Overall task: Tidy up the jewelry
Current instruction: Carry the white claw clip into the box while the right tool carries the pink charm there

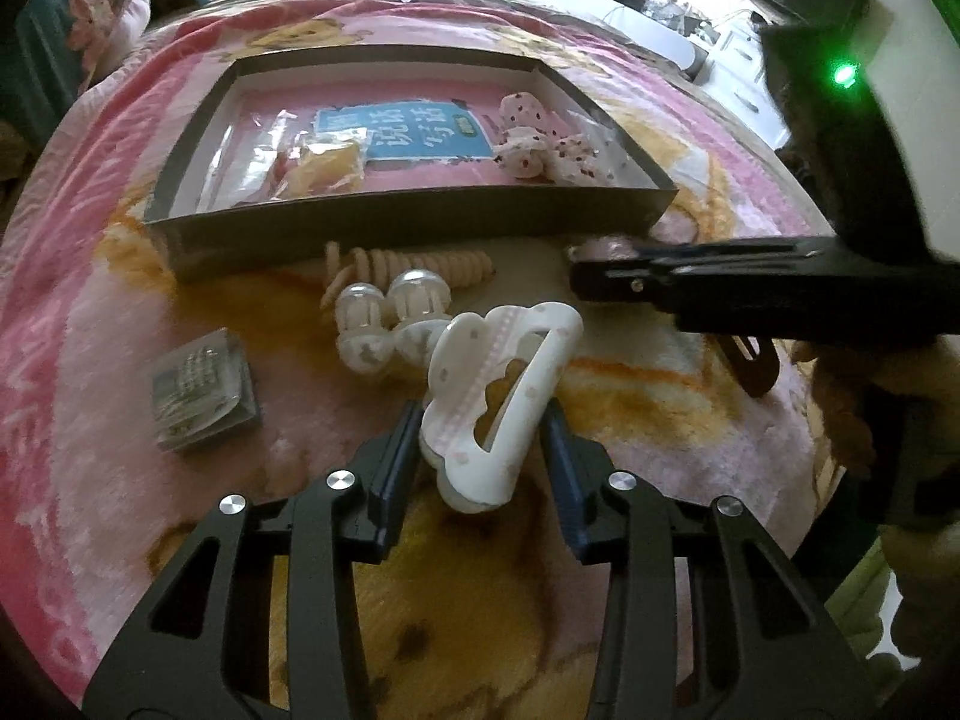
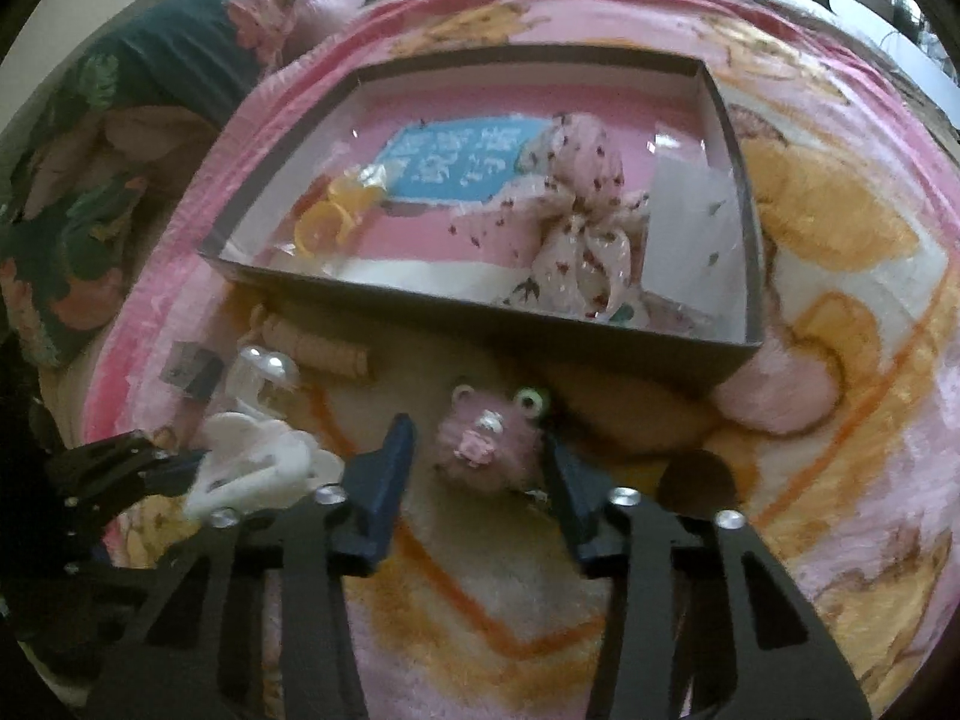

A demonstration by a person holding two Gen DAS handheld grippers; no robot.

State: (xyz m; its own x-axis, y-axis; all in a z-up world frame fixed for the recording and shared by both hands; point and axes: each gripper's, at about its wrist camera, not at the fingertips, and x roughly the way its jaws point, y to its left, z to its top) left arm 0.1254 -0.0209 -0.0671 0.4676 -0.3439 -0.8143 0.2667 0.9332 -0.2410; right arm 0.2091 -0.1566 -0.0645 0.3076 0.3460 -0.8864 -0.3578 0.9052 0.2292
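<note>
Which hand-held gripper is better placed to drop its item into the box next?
Right hand-held gripper: its pink fuzzy clip sits just before the box wall. Left hand-held gripper, around the white claw clip, is farther back.

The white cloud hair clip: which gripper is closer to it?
Left. The left gripper has the white hair clip right between its fingers. The right gripper is off to the side, around a pink fuzzy toy.
</note>
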